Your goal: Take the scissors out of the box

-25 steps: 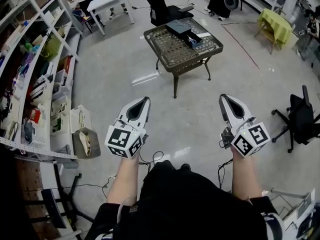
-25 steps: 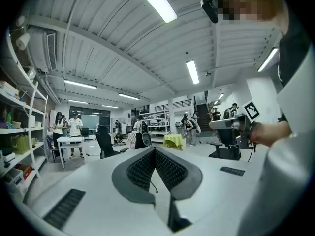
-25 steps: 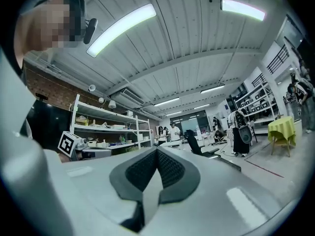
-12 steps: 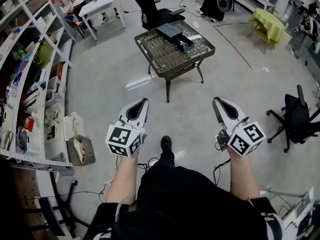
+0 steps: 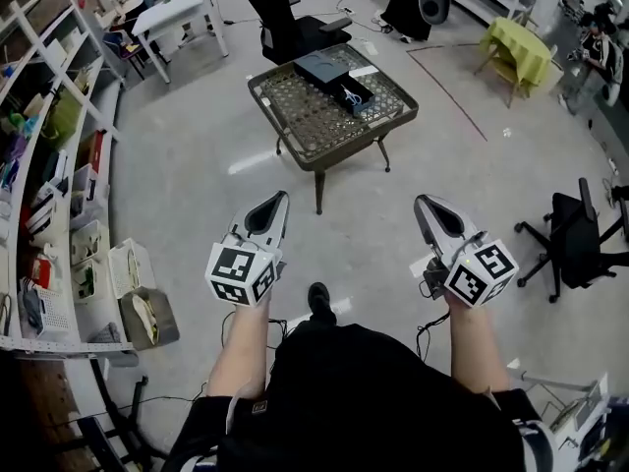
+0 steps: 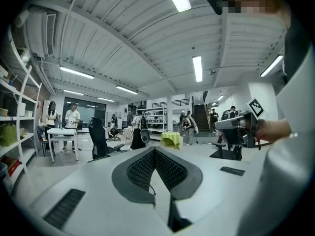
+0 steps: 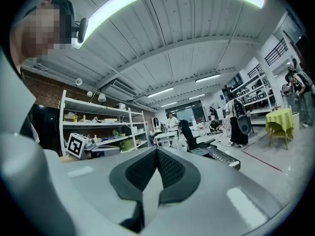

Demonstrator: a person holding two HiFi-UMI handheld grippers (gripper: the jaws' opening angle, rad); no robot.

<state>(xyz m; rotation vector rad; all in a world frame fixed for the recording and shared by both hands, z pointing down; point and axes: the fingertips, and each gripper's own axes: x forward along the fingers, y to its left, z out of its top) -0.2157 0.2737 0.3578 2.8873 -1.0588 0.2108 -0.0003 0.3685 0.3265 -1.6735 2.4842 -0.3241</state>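
A dark open box (image 5: 355, 94) lies on the wicker table (image 5: 295, 116) across the floor, with the scissors (image 5: 350, 96) inside it. A flat dark lid (image 5: 321, 65) lies just behind the box. My left gripper (image 5: 278, 199) and right gripper (image 5: 423, 203) are held side by side over the bare floor, well short of the table, both pointing toward it. Both are shut with nothing between the pads. In the left gripper view the jaws (image 6: 154, 150) meet at the tip, and in the right gripper view (image 7: 157, 151) they meet too. The table's edge (image 7: 224, 158) shows past the right jaws.
White shelving (image 5: 49, 165) full of goods lines the left side, with bins (image 5: 133, 303) on the floor beside it. A black office chair (image 5: 280, 13) stands behind the table and another chair (image 5: 575, 234) at the right. A yellow-draped table (image 5: 516, 52) stands far right.
The table with the box has come nearer and lower in the head view as the person walks toward it. Both grippers stay level, shut and empty.
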